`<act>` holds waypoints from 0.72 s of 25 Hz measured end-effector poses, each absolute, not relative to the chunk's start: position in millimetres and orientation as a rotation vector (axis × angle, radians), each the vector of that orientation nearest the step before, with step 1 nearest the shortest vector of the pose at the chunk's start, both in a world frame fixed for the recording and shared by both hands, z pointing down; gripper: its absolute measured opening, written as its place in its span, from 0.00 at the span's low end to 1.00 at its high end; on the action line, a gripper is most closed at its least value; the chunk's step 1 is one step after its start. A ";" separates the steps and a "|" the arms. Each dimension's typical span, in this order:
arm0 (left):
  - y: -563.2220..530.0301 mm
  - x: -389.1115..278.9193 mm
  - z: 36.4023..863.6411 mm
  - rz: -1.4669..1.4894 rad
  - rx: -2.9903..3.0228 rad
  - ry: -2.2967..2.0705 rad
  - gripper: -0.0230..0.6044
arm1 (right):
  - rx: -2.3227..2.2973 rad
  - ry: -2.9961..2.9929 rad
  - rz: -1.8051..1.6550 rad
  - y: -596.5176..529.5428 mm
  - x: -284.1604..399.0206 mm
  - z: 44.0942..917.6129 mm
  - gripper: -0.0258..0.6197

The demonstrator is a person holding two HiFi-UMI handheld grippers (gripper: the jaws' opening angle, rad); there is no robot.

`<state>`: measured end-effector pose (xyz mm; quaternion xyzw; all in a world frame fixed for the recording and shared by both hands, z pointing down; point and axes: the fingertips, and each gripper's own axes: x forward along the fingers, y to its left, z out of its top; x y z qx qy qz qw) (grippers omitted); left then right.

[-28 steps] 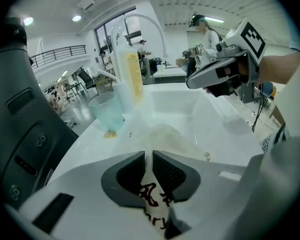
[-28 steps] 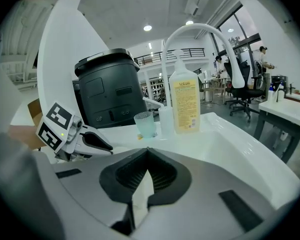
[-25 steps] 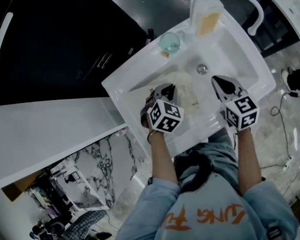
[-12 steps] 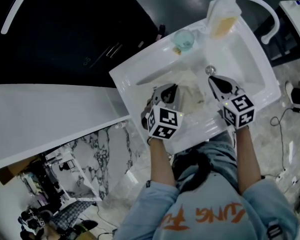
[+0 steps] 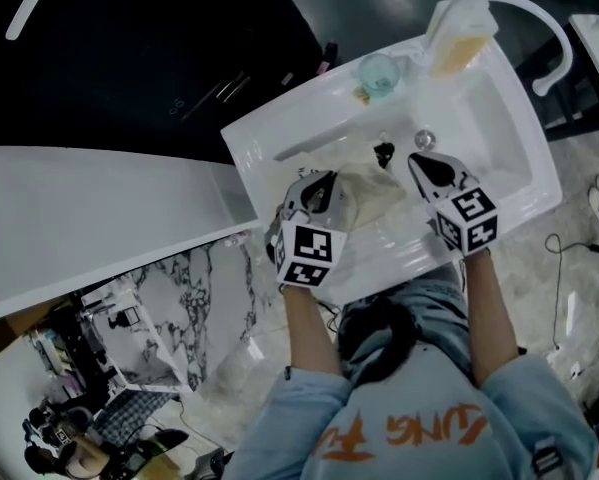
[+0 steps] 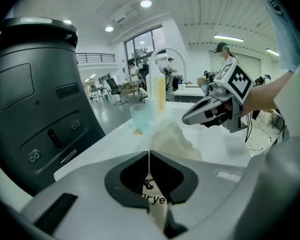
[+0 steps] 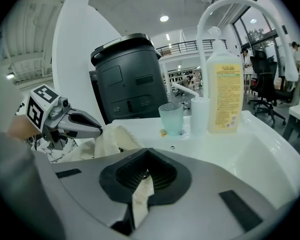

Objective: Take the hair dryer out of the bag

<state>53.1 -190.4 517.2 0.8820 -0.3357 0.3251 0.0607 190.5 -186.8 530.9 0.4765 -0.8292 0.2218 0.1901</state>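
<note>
**Station status, both grippers**

1. Work area: a white rectangular sink basin [image 5: 269, 153] lies in front of me. The cream cloth bag [image 5: 371, 190] lies on its near part, between the two grippers.

2. Left gripper [image 5: 325, 180]: the jaws are closed to a thin line and pinch a fold of the bag at its left side. In the left gripper view, black print ending in "ryer" shows on the cloth just below the pads. The cloth rises in a crumpled peak beyond the jaws.

3. Right gripper [image 5: 417, 160]: the jaws are likewise closed to a thin line. They pinch a strip of the same cream cloth at the bag's right side, and the strip hangs out below the pads in the right gripper view.

4. Hair dryer: I cannot make it out in any view. A small dark object [image 5: 383, 152] sits at the far edge of the bag, and I cannot tell what it is.

5. Surroundings:
   - A translucent pale green cup [image 5: 379, 72] stands upright on the far rim of the sink.
   - To its right stands a tall pump bottle of yellow liquid [image 5: 463, 40].
   - A white curved spout [image 7: 237, 1] arches over the bottle.
   - A dark grey floor-standing appliance [image 7: 127, 79] stands beyond the sink on the far left.
</note>
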 end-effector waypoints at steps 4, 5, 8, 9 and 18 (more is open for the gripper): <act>-191.0 41.8 518.8 0.955 2.638 -1.035 0.05 | 1.252 -2.312 0.575 -186.8 179.2 540.0 0.05; -190.8 39.4 519.0 0.954 2.633 -1.038 0.05 | 1.226 -2.310 0.558 -186.9 174.9 541.9 0.06; -187.7 35.5 518.1 0.945 2.638 -1.019 0.05 | 1.140 -2.297 0.493 -189.7 159.2 551.0 0.10; -185.2 35.5 517.9 0.938 2.645 -0.995 0.05 | 1.108 -2.286 0.458 -191.6 153.9 555.9 0.12; -175.6 26.3 519.7 0.880 2.612 -0.983 0.05 | 0.704 -2.316 0.262 -197.5 104.5 576.3 0.28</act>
